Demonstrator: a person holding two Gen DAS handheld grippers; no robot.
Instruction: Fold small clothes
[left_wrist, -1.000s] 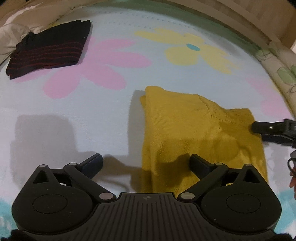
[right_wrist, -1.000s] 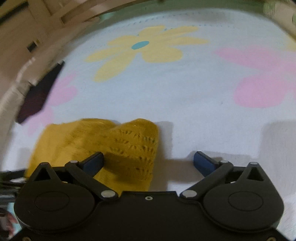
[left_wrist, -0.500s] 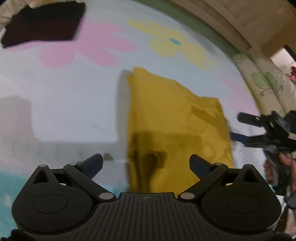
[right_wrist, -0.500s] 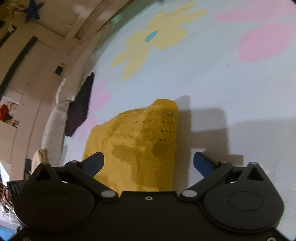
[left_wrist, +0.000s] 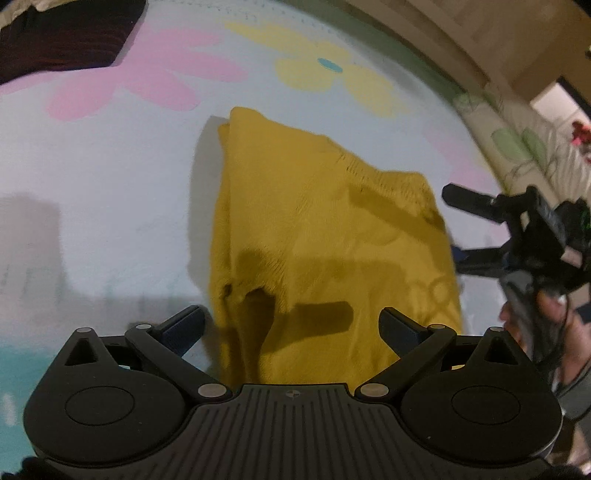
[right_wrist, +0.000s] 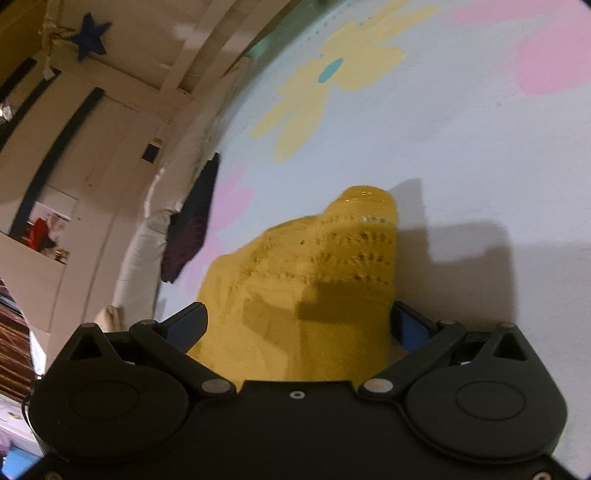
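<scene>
A mustard-yellow knitted garment lies partly folded on the flowered bed sheet. My left gripper is open, its fingers spread on either side of the garment's near end, where a loose flap hangs. My right gripper is also open and straddles the garment's other end, which has rows of eyelet holes. In the left wrist view the right gripper shows at the garment's right edge, held by a hand.
A folded dark striped garment lies at the far left of the sheet, also seen in the right wrist view as dark cloth beside a white pillow. A leaf-print cushion borders the bed's right side. Cupboards stand beyond.
Both grippers have swung toward the yellow garment and now straddle its ends. The right gripper tilted strongly, so the room wall came into its view. The garment's near flap now lies between the left fingers.
</scene>
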